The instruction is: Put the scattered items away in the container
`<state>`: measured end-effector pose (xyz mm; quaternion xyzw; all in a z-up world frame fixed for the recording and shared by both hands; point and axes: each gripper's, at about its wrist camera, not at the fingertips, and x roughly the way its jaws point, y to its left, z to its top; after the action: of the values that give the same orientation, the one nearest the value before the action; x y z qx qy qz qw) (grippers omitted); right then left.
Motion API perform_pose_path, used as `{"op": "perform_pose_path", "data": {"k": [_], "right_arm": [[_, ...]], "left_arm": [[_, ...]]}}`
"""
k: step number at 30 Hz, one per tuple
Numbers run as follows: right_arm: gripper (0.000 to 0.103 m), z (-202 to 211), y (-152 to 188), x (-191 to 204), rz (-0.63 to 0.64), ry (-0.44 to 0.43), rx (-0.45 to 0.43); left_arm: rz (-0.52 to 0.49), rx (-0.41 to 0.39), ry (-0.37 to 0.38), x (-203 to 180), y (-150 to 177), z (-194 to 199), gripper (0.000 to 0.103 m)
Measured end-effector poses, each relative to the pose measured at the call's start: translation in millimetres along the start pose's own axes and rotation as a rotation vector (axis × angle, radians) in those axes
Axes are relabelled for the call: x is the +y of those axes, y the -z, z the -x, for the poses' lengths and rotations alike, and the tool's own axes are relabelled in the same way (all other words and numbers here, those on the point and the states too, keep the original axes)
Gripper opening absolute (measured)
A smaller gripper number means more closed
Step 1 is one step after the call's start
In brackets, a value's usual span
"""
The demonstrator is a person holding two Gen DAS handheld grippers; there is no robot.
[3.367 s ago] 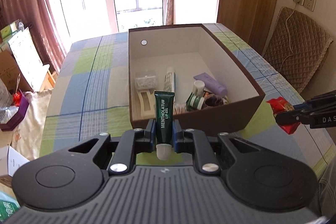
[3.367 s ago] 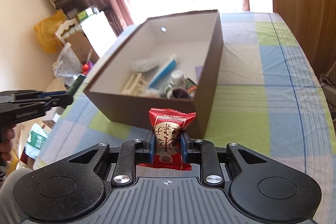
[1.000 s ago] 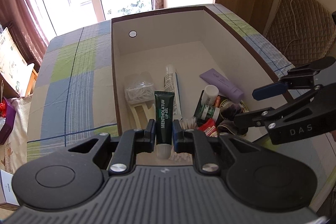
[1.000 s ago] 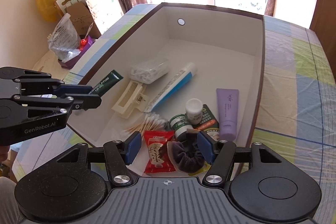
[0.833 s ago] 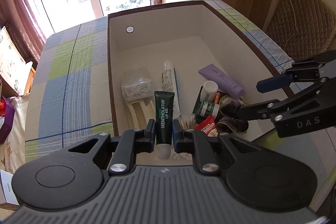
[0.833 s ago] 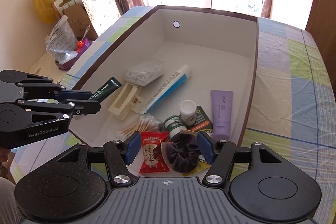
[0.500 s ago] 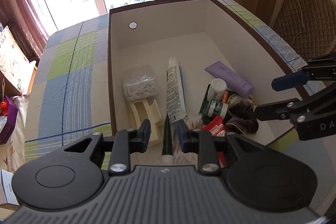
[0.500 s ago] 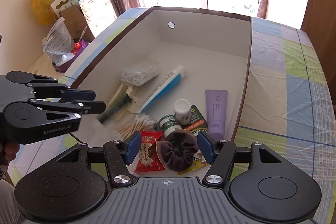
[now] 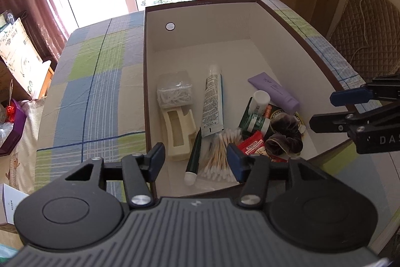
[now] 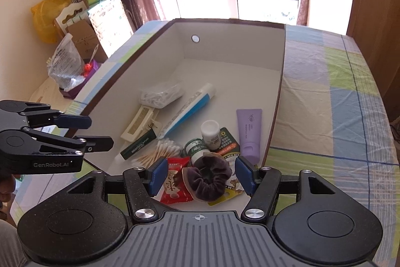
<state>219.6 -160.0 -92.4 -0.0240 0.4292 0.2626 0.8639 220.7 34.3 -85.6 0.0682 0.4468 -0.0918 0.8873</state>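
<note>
The brown box point(image 9: 147, 81) point(image 10: 280, 96) with a white inside sits on the checked tablecloth and holds the items. Inside lie the dark green lip gel tube point(image 9: 194, 157) point(image 10: 140, 144), cotton swabs point(image 9: 218, 154) point(image 10: 156, 152), the red snack packet point(image 9: 251, 145) point(image 10: 175, 184), a dark scrunchie point(image 9: 285, 139) point(image 10: 208, 179), a white toothpaste tube point(image 9: 212, 101) point(image 10: 190, 109), a purple tube point(image 9: 273, 90) point(image 10: 248, 134), a cream hair clip point(image 9: 178, 131) point(image 10: 138, 123) and a bagged bundle point(image 9: 175, 91) point(image 10: 162, 93). My left gripper point(image 9: 196, 162) point(image 10: 90, 133) hangs open over the box's near left corner. My right gripper point(image 10: 201, 178) point(image 9: 332, 109) is open and empty over the near right corner.
The checked tablecloth point(image 9: 95, 81) point(image 10: 332, 104) spreads to both sides of the box. Left of the table are cardboard boxes point(image 10: 82, 39), bags point(image 10: 65, 66) and a purple box point(image 9: 12, 126). A quilted chair back point(image 9: 367, 34) stands at the right, with a bright window behind.
My left gripper opened wide and the lip gel tube dropped into the box beside the cotton swabs. The right gripper stays open over the released snack packet.
</note>
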Motion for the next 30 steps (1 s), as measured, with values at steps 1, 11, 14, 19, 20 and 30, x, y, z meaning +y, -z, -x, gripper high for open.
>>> {"op": "perform_pose_path", "data": {"k": [1, 11, 14, 19, 20, 30], "right_arm": [[0.066, 3.5, 1.0, 0.5, -0.001, 0.0, -0.014], [0.066, 25.5, 4.4, 1.7, -0.021, 0.043, -0.067], [0.09, 29.2, 5.0, 3.8, -0.028, 0.056, -0.074], [0.096, 39.7, 6.3, 11.3, -0.026, 0.079, -0.112], [0.096, 41.0, 6.4, 12.4, -0.028, 0.081, -0.112], [0.096, 50.2, 11.4, 25.7, -0.043, 0.122, -0.086]], "left_arm": [[0.008, -0.002, -0.003, 0.5, -0.4, 3.4, 0.054], [0.059, -0.048, -0.035, 5.4, -13.9, 37.7, 0.065], [0.067, -0.057, -0.039, 5.2, -16.6, 46.2, 0.07], [0.085, -0.057, -0.063, 3.7, -17.7, 57.8, 0.076], [0.09, -0.053, -0.066, 3.8, -17.9, 59.4, 0.076], [0.098, -0.053, -0.101, 0.2, -11.6, 76.5, 0.079]]}}
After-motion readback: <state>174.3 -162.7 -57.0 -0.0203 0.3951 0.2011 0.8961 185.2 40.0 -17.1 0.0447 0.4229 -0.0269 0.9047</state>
